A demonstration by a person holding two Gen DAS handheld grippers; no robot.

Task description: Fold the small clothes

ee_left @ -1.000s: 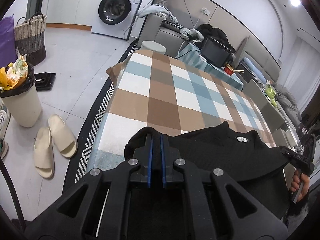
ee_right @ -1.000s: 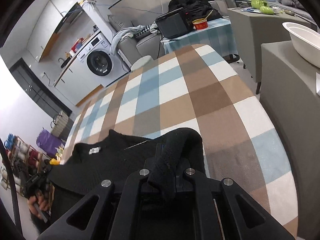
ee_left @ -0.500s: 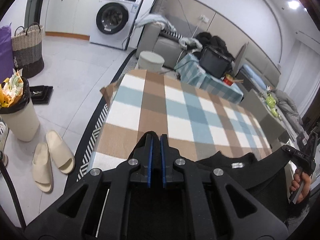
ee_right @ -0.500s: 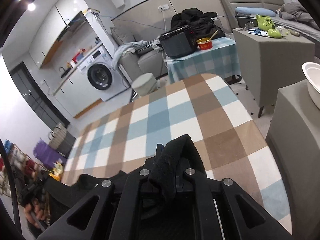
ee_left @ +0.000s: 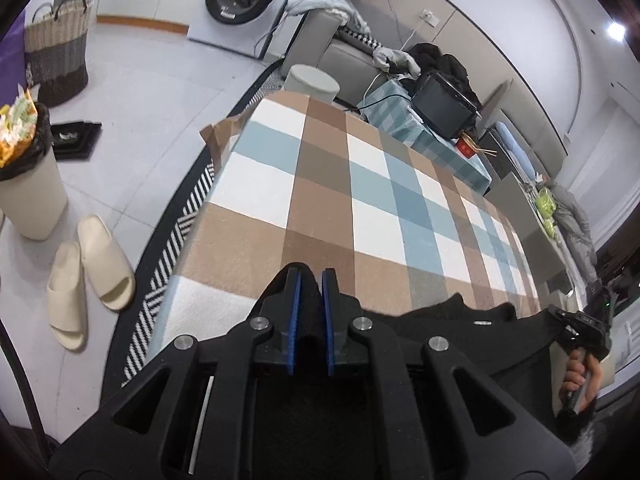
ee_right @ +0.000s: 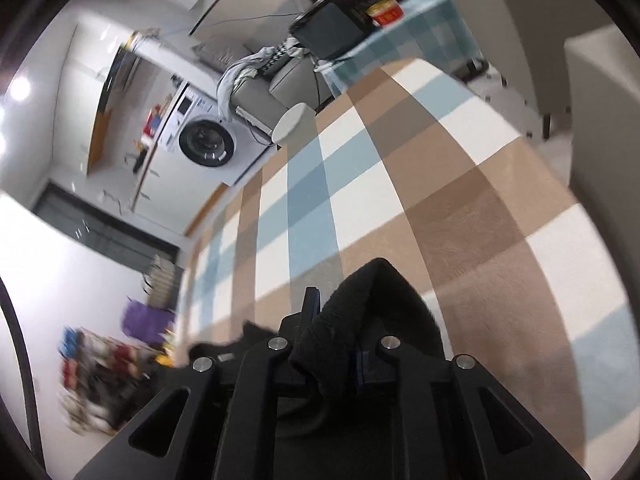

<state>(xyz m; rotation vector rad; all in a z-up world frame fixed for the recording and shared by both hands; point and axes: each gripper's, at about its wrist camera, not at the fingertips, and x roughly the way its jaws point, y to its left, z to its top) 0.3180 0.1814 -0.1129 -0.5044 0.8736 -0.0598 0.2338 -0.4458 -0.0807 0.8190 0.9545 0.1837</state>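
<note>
A black knit garment hangs stretched between both grippers above the near edge of the checked table. My left gripper is shut on one corner of it; black cloth shows between the blue pads. My right gripper is shut on the other corner, and a fold of the garment bulges over its fingers. The right gripper and the hand that holds it show at the far right of the left wrist view. The right wrist view is tilted and blurred at the left.
A bin, a pair of slippers and a wicker basket stand on the floor left of the table. A washing machine, a sofa and a side table with a black appliance lie beyond the far edge.
Both grippers have pulled back toward the near edge with the garment, so less of it lies on the table. The right gripper has rolled, tilting its view.
</note>
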